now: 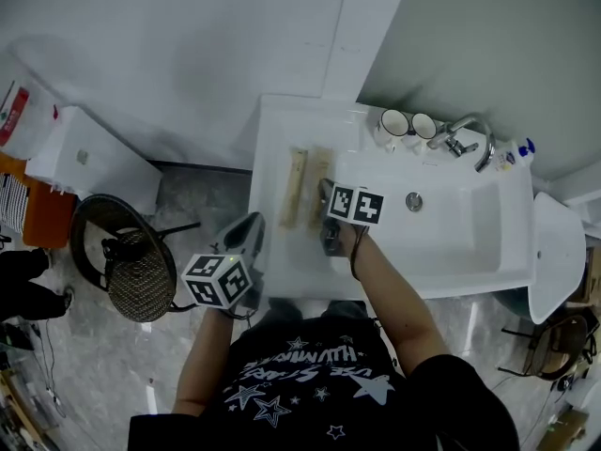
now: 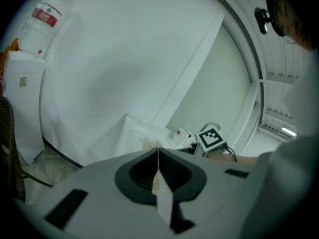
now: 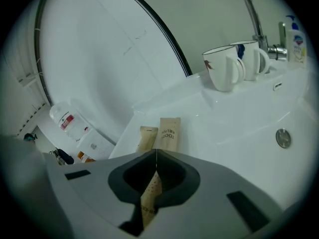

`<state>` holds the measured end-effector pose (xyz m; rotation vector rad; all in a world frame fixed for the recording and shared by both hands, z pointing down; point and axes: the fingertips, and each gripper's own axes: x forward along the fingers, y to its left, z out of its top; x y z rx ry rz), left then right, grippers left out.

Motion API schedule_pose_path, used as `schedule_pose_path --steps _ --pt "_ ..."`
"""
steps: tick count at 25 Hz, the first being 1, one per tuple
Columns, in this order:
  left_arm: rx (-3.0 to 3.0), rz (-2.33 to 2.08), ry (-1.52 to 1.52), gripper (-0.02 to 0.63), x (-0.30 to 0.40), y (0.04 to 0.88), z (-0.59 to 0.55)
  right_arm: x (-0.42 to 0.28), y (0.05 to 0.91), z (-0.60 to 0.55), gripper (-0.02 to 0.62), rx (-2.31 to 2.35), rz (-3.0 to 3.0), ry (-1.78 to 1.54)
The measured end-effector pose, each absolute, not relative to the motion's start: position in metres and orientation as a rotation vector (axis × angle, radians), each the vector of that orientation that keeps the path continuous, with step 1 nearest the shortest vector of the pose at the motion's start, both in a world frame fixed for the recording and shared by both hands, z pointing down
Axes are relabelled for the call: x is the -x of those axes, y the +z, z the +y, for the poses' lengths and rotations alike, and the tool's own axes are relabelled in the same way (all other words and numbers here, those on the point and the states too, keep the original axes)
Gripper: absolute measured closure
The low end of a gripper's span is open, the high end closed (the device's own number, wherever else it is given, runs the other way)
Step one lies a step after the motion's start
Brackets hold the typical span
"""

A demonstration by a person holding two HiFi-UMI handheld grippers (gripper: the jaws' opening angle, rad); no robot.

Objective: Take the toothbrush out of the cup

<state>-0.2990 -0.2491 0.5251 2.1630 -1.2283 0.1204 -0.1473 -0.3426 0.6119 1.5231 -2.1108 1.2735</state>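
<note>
1. The toothbrush packet [image 3: 148, 199], a brown paper sleeve, is pinched between the pressed-together jaws of the right gripper [image 3: 156, 152] and runs back behind their tips.
2. That gripper tilts down over the left ledge of the sink [image 1: 470, 252], and the forearm [image 1: 390, 289] reaches in from the near rim.
3. Just beyond the tips, two more sleeves [image 3: 168, 133] lie side by side. The cups [image 3: 223, 67] stand far right by the tap [image 3: 251, 9], well apart from the held packet.
4. The left gripper [image 2: 158, 149], near and left of the sink, has its jaws closed on a pale strip [image 2: 163, 203].

the packet [image 3: 149, 193] pinched in the right tool [image 3: 156, 151] is mostly hidden by its jaws; the faucet [image 3: 251, 11] is cut off at the top.
</note>
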Motion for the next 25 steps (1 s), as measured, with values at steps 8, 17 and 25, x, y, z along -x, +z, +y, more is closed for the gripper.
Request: schedule_pose_path --steps 8,17,25 --pt "-2.152 -1.259 0.117 0.588 0.3 0.521 -0.251 0.149 0.605 -0.343 0.581 -1.486 -2.141 1.204" --pt "-2.163 -1.329 0.106 0.587 0.27 0.503 -0.253 0.123 0.545 -0.339 0.581 -1.381 -2.377 0.839" --pt "-2.169 -1.376 0.11 0.587 0.2 0.495 -0.251 0.043 0.516 -0.33 0.581 -1.378 -2.465 0.576"
